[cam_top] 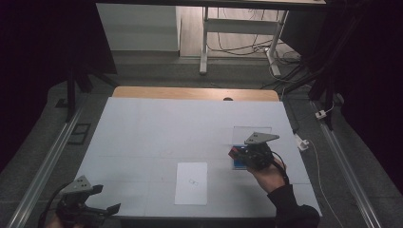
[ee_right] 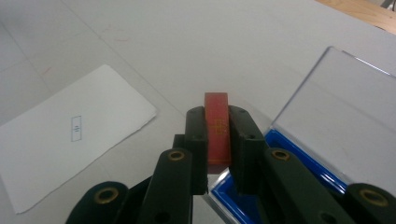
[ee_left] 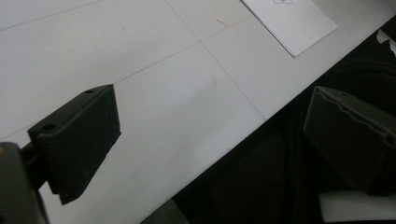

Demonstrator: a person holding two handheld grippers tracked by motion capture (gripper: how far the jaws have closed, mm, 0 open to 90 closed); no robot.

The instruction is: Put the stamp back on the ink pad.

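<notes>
I see the red stamp [ee_right: 217, 130] clamped between my right gripper's [ee_right: 217, 140] jaws, above the open blue ink pad [ee_right: 261, 196] beside the paper sheet [ee_right: 70, 135]. My left gripper [ee_left: 210, 140] hangs spread apart over the table's [ee_left: 140, 46] near edge.

The small mark on the white sheet [cam_top: 191, 183] is staying too small to read. In the right gripper view the black jaws are covering the sides of the red block [ee_right: 217, 133] and part of the blue tray [ee_right: 292, 154]. The left gripper [cam_top: 102, 199] is running off the high view's bottom edge
</notes>
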